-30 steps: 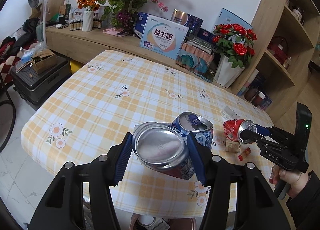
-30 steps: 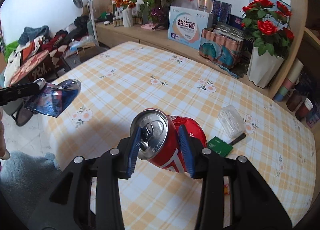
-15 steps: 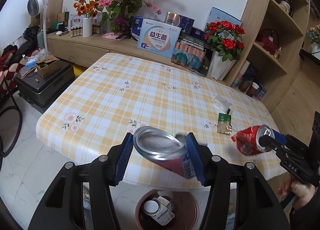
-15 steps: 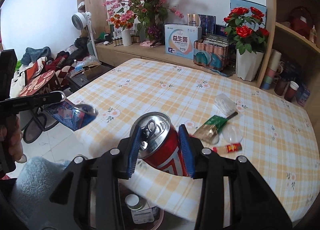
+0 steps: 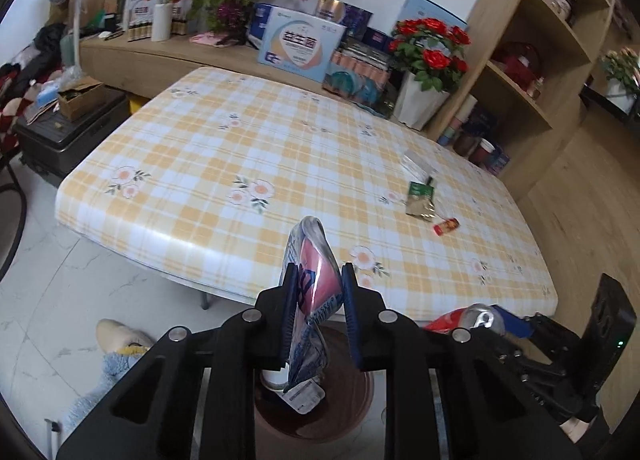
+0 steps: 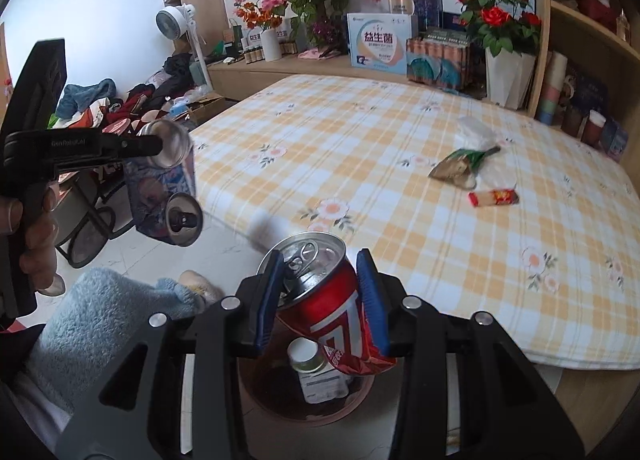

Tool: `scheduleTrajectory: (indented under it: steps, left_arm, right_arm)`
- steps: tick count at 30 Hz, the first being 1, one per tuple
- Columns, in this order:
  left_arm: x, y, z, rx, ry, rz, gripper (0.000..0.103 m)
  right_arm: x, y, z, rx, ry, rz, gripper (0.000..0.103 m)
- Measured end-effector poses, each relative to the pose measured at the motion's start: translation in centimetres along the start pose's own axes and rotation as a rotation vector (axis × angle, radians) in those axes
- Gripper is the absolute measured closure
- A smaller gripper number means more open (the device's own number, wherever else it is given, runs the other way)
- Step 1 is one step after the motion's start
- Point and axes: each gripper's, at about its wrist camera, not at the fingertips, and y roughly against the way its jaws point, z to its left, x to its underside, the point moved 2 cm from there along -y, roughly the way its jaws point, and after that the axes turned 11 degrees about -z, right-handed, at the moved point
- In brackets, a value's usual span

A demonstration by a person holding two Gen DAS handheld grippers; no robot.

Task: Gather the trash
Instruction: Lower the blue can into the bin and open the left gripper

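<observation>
on my left, the left gripper [image 5: 316, 314] has swung off the table [image 5: 280, 164] since a second ago, when it was over the cloth, and now hangs over the brown bin [image 5: 352, 416] on the floor. its fingers [image 5: 289, 312] are pinching the crushed blue can [image 5: 312, 300], which has tipped from flat-on to edge-on, opening downward. in the middle, the bin already holds a white-capped bottle [image 6: 316, 372], so both cans have room to drop beside it, i judge. the right gripper [image 6: 324, 300] has likewise come back from the table edge and sits right over the bin, its fingers [image 6: 370, 300] clamped on the red can [image 6: 324, 300]. that puts both cans one release away from being collected. to the right, trash remains on the table: a green-and-brown wrapper [image 6: 456, 166], a clear plastic piece [image 6: 476, 128] just behind it, and a small red packet [image 6: 494, 197] nearby. the two grippers are close over one bin, so i'd watch for them bumping; a slippered foot [image 5: 120, 334] also sits near the bin's left side.
</observation>
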Motion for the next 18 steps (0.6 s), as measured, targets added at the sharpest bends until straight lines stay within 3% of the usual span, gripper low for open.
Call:
scheduleTrajectory:
  steps: [6,16,18]
  left_arm:
    - [1.3,-0.9,-2.3,0.091,-0.021,0.065,0.081]
    - [4.8,-3.7,-5.7,0.192,-0.076,0.203,0.081]
    - [5.1,-4.1,-6.5,0.216,-0.09,0.218,0.07]
  right_arm:
    - [2.1,0.1,0.0,-0.012,-0.034,0.031,0.063]
    - [2.8,1.3,-1.4,0.004,-0.059,0.028,0.063]
    - [3.1,1.5,-1.7,0.008,-0.065,0.03,0.063]
